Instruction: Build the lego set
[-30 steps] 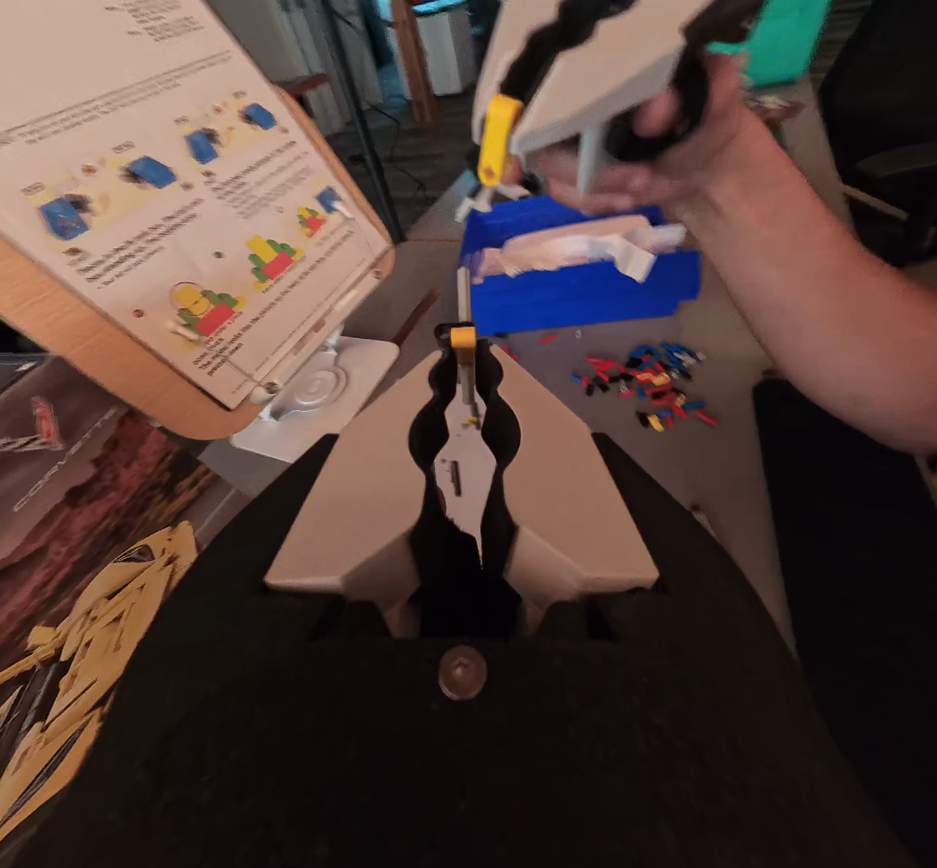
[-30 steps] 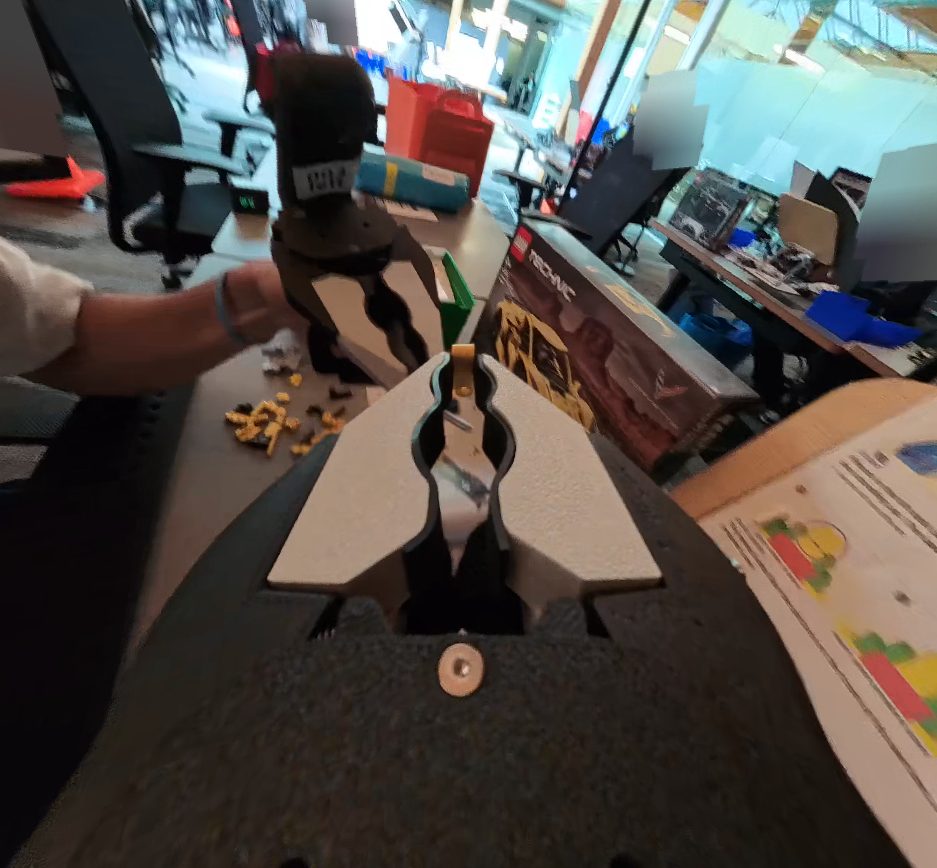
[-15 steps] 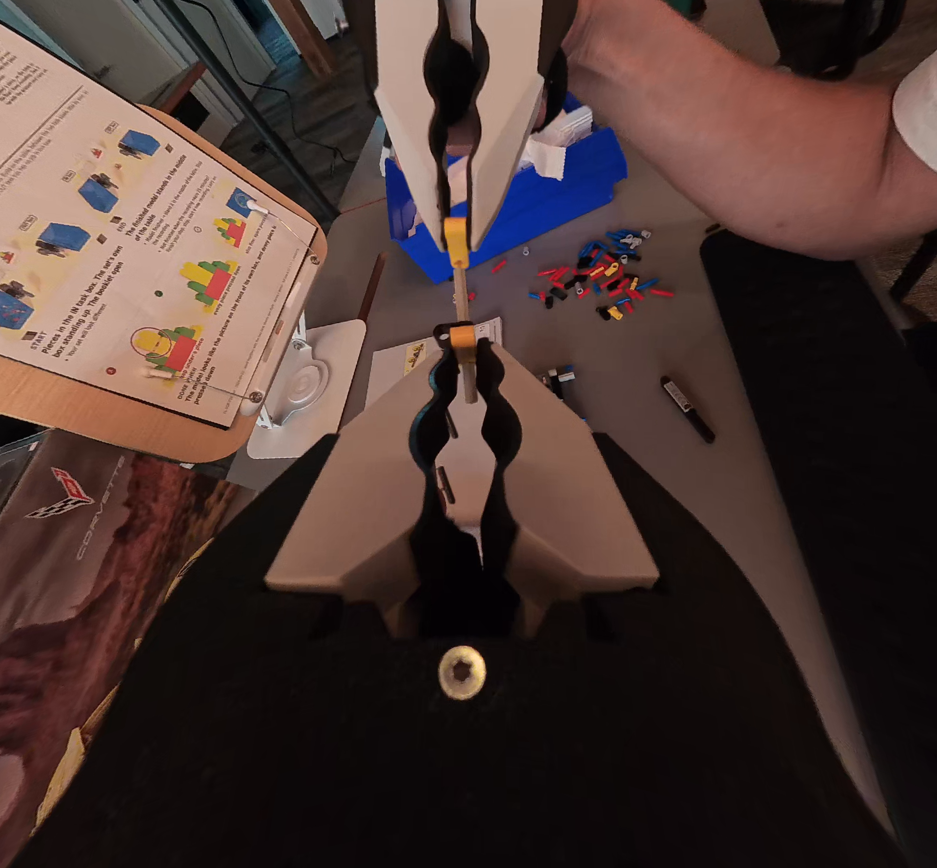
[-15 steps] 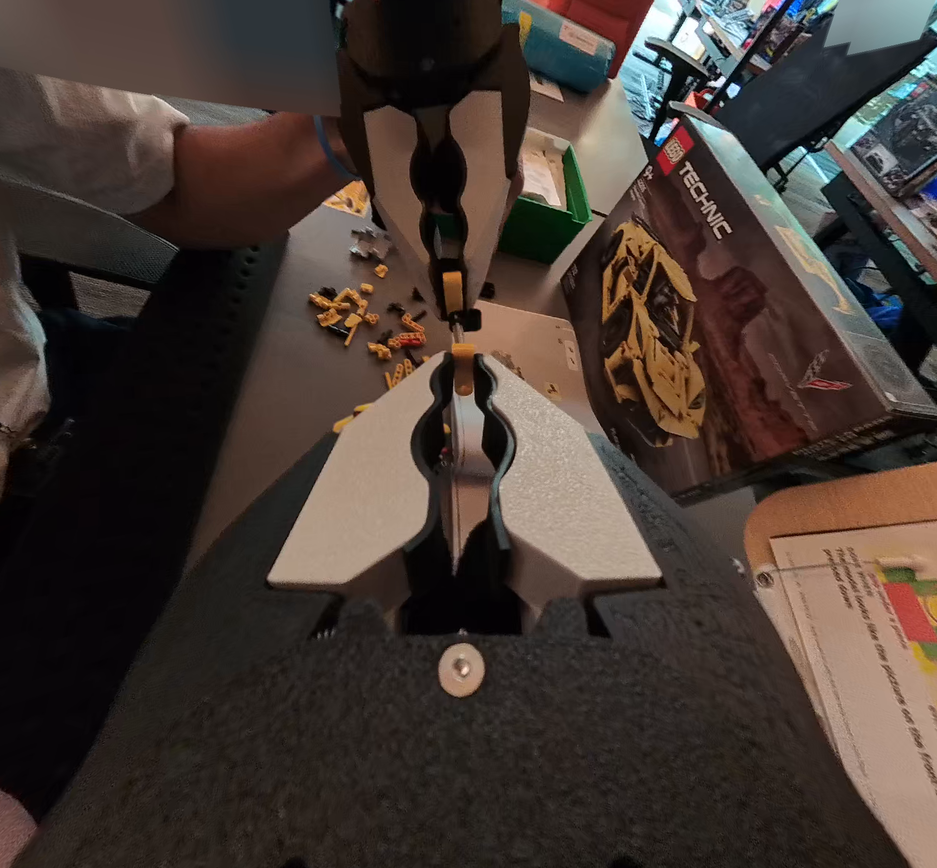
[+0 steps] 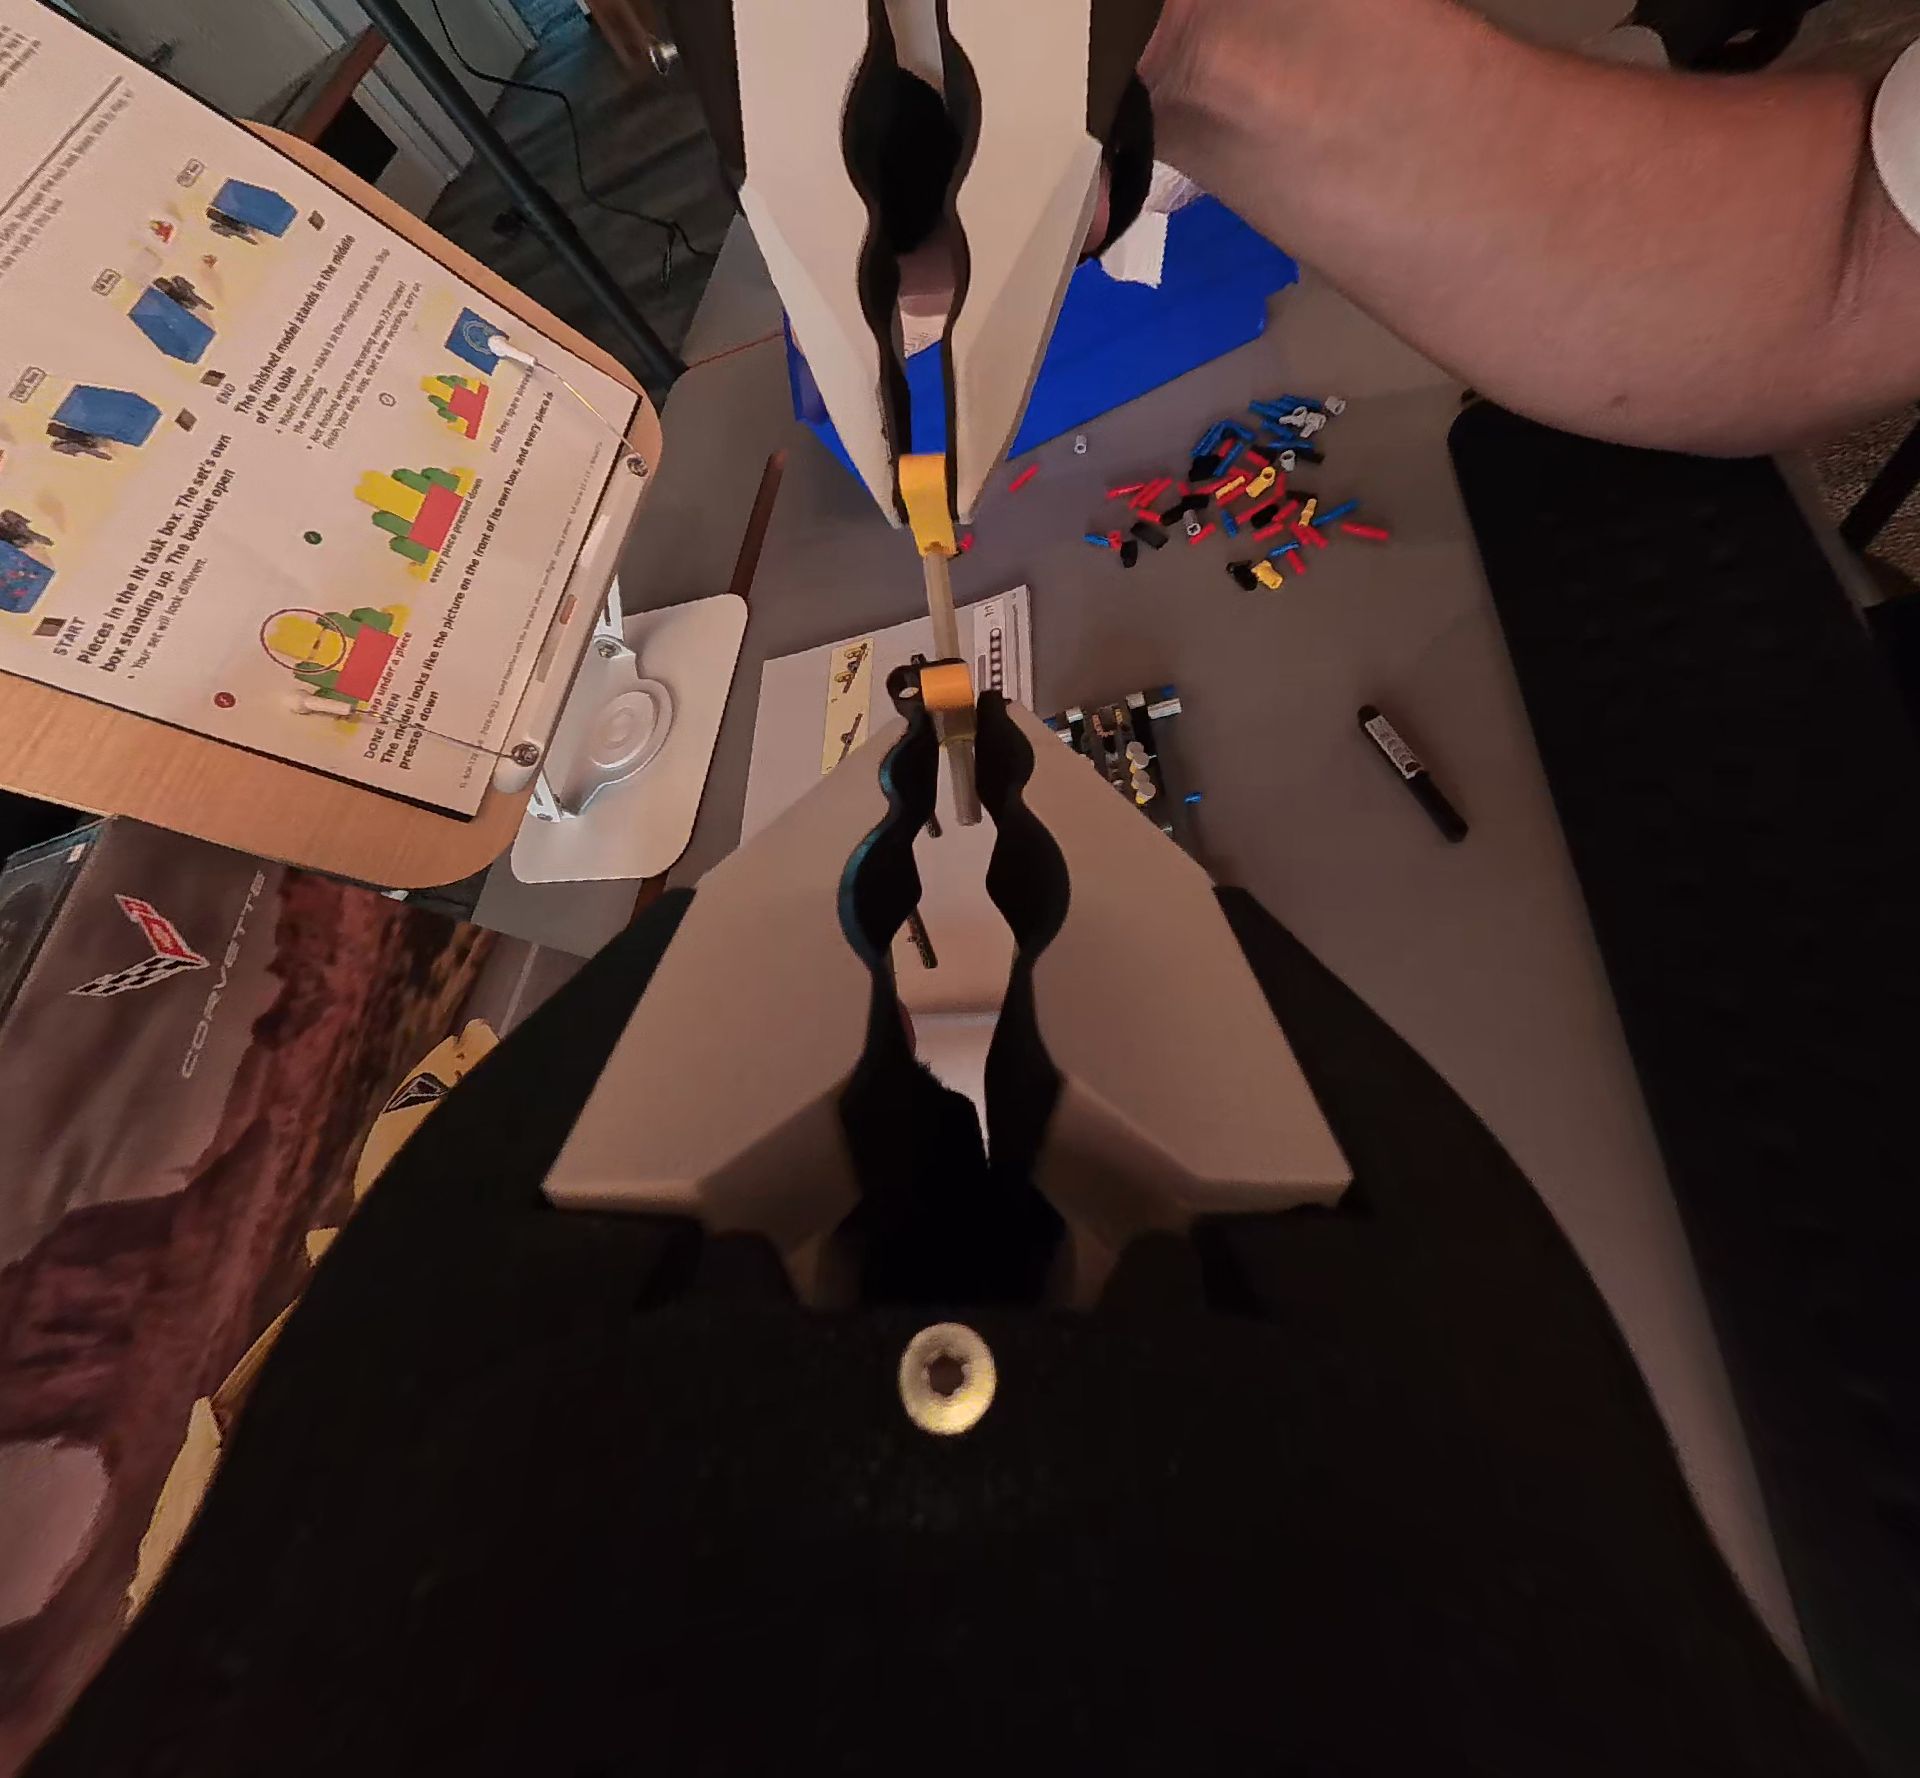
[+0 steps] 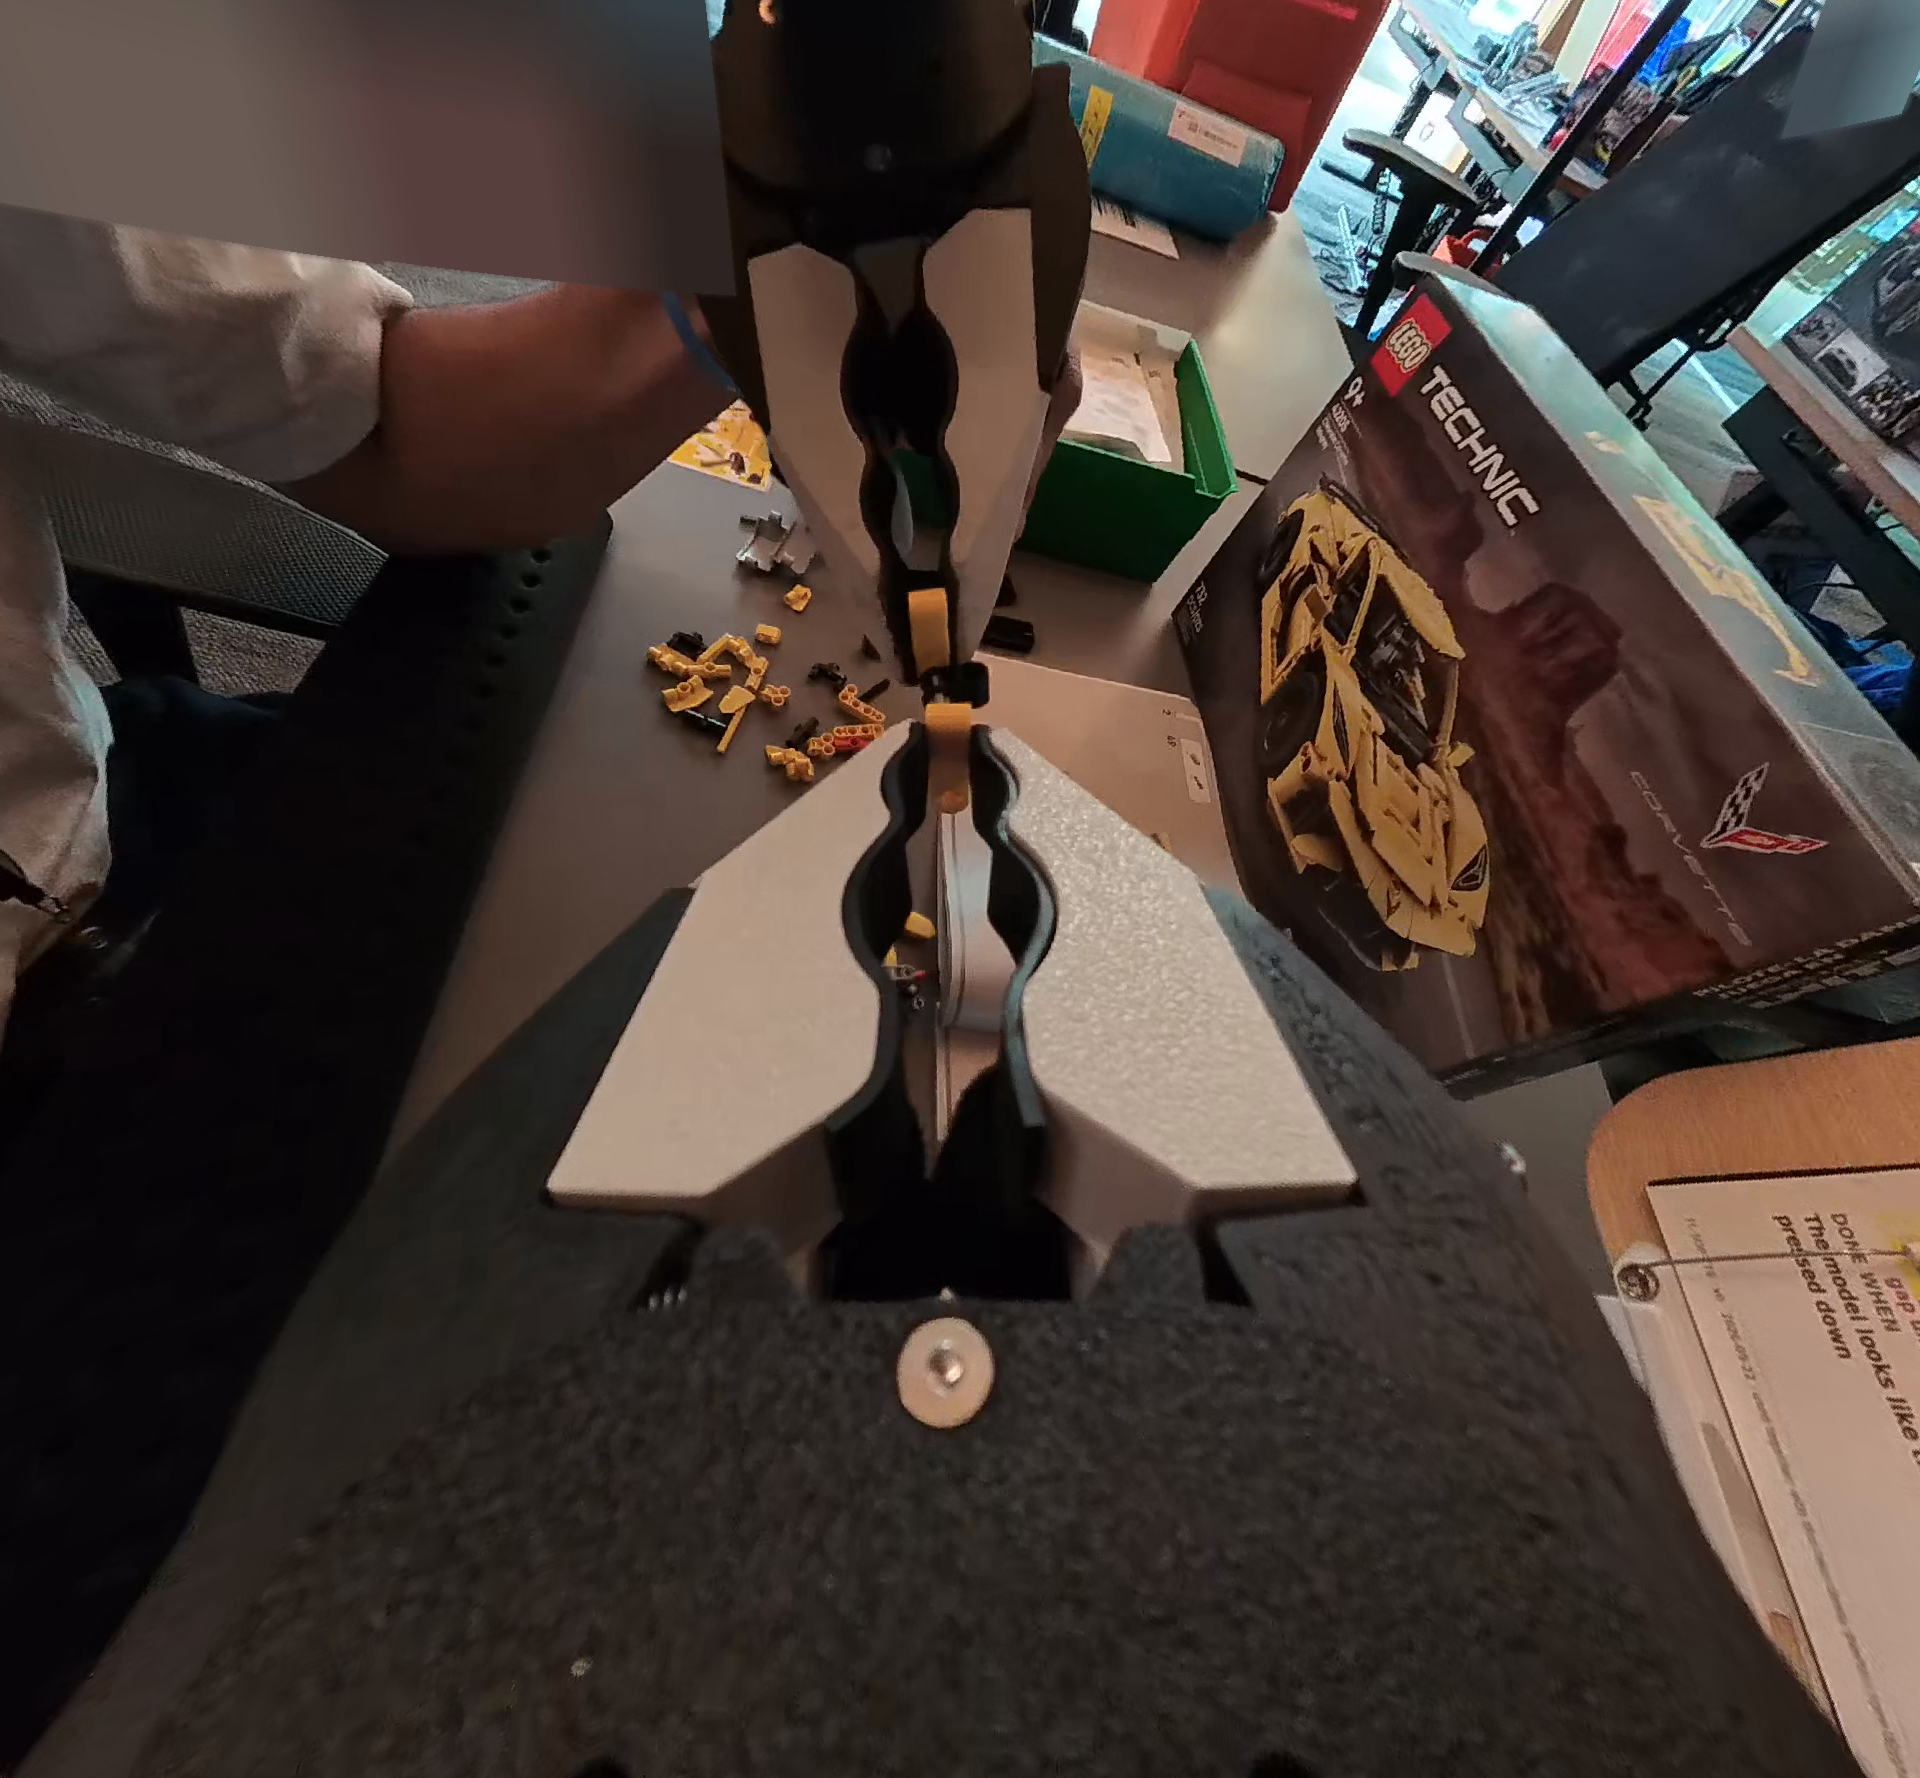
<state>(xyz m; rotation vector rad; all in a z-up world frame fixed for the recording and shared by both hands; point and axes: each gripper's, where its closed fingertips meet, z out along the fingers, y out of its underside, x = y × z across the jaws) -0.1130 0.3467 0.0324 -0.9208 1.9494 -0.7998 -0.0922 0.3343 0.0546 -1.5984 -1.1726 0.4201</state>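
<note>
L gripper [image 5: 948,705]: your tips are clamped on a yellow piece [image 5: 948,689] w/ a tan axle [image 5: 943,622] through it.
R gripper [image 6: 943,741]: pinched shut on a second yellow piece [image 6: 945,722], tip-to-tip w/ your left one, above the table [image 5: 1299,689].
L view only: axle bridges both yellow pieces; red/blue parts pile [image 5: 1242,507], blue bin [image 5: 1164,326], black marker [image 5: 1411,772], instruction sheet [image 5: 270,440].
R view only: yellow parts pile [image 6: 748,694], green bin [image 6: 1132,492], set box [image 6: 1538,689] beside it.
</note>
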